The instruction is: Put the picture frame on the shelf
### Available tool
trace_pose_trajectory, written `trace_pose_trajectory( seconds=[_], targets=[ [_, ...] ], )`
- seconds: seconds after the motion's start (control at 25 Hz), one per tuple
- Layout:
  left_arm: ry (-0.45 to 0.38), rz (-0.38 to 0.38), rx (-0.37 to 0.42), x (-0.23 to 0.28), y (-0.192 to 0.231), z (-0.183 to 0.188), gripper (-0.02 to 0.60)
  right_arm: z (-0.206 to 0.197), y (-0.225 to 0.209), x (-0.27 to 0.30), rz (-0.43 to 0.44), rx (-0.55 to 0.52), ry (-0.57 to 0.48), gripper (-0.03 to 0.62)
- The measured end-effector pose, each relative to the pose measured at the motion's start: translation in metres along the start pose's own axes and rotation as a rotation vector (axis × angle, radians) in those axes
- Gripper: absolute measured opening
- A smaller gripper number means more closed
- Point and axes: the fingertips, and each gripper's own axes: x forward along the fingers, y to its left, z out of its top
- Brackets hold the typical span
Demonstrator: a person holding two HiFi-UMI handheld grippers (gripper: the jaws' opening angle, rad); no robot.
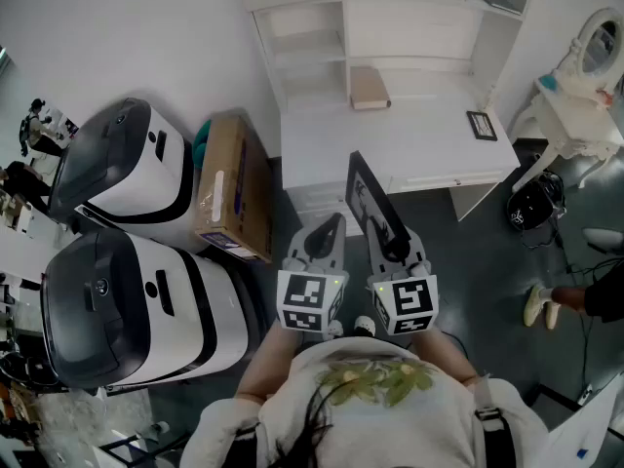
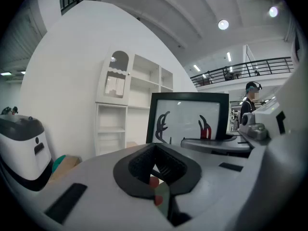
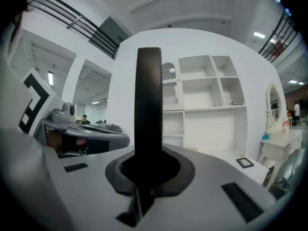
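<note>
1. White shelf (image 1: 310, 57) unit w/ a desk stood straight ahead of me, against the wall.
2. Picture frame (image 1: 373, 203) wasn't on it yet. It was upright in the air, short of the desk's front edge, just beside my left tool.
3. Right gripper (image 1: 394, 249) was clamped tight on the frame's lower edge.
4. Left gripper (image 1: 330, 230) had its jaws together, nothing btwn them.

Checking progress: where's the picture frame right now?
Head view, centre: the picture frame is clamped in the right gripper, held in front of the white desk.
</note>
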Motion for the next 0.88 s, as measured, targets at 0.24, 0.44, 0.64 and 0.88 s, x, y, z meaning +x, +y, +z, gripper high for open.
trace_pose_trajectory(
  seconds=[0.24, 0.44, 0.64, 0.88],
  targets=[
    [0.0, 0.007, -0.04, 0.008, -0.011, 0.0, 0.026, -0.002, -0.013, -0.006, 0.024, 0.013, -0.005, 0.035],
    [0.004, 0.017, -0.064, 0.015, -0.021, -0.008, 0.026, -0.012, -0.026, -0.009, 0.041, 0.011, -0.002, 0.035],
    [0.01, 0.032, -0.069, 0.021, -0.028, -0.014, 0.026, -0.02, -0.037, -0.007, 0.05, 0.023, 0.007, 0.035],
    [0.032, 0.029, -0.065, 0.04, -0.019, -0.015, 0.026, -0.024, -0.046, 0.01, 0.05, 0.033, 0.021, 0.035]
  ],
)
